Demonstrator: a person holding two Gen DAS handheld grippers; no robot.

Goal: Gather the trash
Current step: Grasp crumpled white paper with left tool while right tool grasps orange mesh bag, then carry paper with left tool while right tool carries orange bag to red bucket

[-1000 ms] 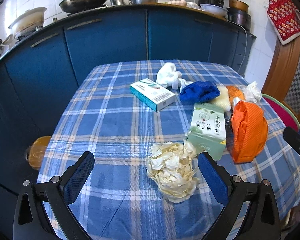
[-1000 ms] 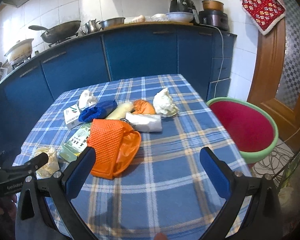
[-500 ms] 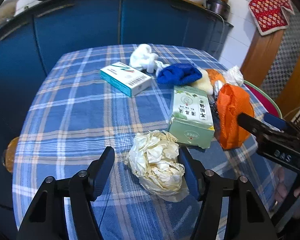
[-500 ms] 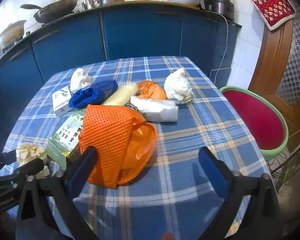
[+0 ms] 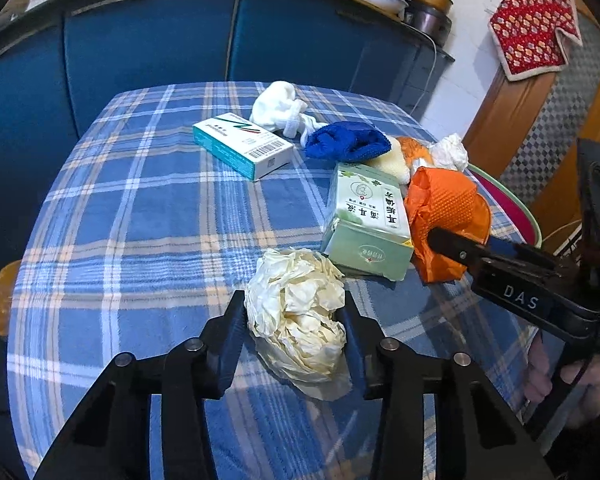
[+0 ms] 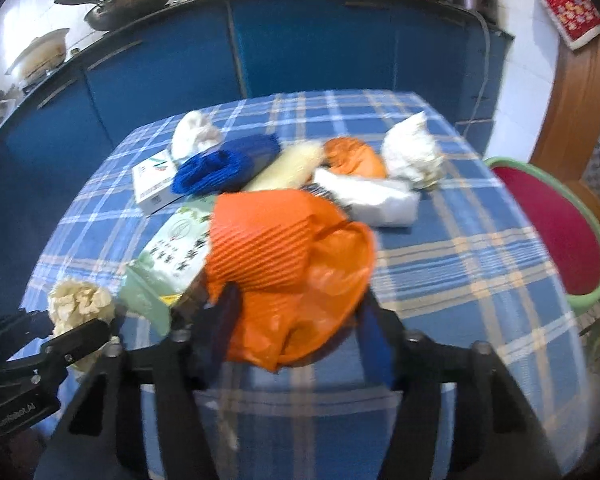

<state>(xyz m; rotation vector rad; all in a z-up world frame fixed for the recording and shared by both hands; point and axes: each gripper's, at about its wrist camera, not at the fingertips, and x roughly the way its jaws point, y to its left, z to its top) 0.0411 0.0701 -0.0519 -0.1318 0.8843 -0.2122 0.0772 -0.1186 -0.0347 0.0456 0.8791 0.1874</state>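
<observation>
A crumpled cream paper ball [image 5: 296,312] lies on the blue plaid tablecloth [image 5: 140,220]. My left gripper [image 5: 294,322] has it between its jaws, which are closing, both pads touching its sides. An orange plastic bag [image 6: 284,248] lies beside a pale green box [image 5: 366,216]. My right gripper [image 6: 300,324] is closing on the bag's near end, and the bag fills the gap between its fingers. The right wrist view is blurred. From the right wrist view, the left gripper [image 6: 60,344] and the paper ball [image 6: 80,304] sit at lower left.
Further back lie a teal and white box [image 5: 244,146], a white cloth [image 5: 278,106], a blue cloth [image 5: 346,142], a white packet [image 6: 372,200] and a white tissue wad [image 6: 412,156]. A red basin with a green rim [image 6: 548,216] stands off the table's right edge. Blue cabinets stand behind.
Both grippers' jaws have narrowed from wide open. The left tilted down and drew in around the paper ball. The right moved forward and down onto the orange bag.
</observation>
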